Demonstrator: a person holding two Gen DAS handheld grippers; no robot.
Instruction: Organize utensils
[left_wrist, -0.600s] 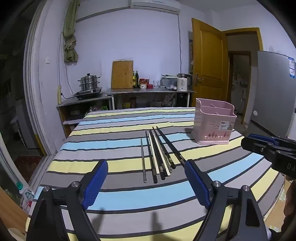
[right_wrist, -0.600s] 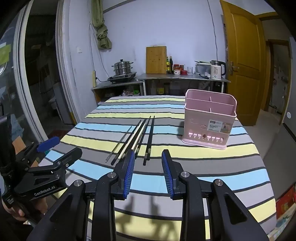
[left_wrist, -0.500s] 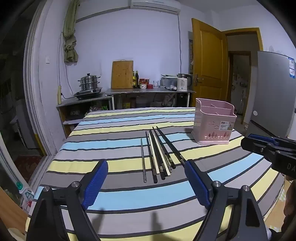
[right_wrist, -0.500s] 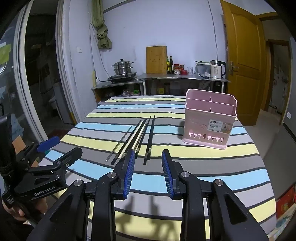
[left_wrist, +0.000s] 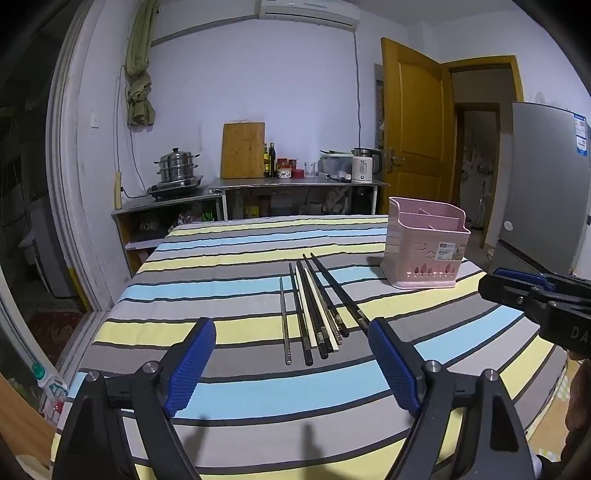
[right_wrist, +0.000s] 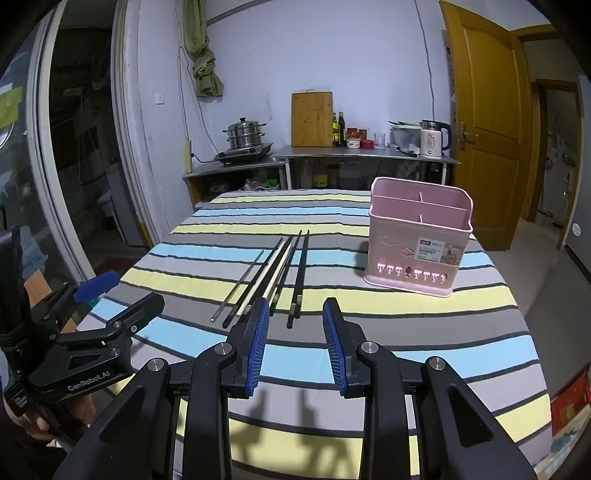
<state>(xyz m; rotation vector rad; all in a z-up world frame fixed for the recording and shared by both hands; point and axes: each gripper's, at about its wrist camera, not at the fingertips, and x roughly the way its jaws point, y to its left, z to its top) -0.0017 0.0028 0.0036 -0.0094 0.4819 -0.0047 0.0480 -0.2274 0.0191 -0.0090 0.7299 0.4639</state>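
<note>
Pink plastic utensil basket (right_wrist: 419, 243) stands on the striped tablecloth (right_wrist: 369, 354), chopsticks (right_wrist: 273, 275) lying beside it. Left gripper (left_wrist: 291, 360) gapes wide, empty. Right gripper (right_wrist: 293, 334) is narrowly parted, holding nothing.

Lying straight ahead of the left gripper (left_wrist: 288, 330), well apart from it: chopsticks (left_wrist: 314, 306), with bare striped cloth (left_wrist: 258, 391) running between. Standing ahead and to the right: pink basket (left_wrist: 424, 251), open-topped. Hovering close on the right: right gripper (right_wrist: 293, 314), jaws apart, nothing between. Lying open to the left: cloth.
</note>
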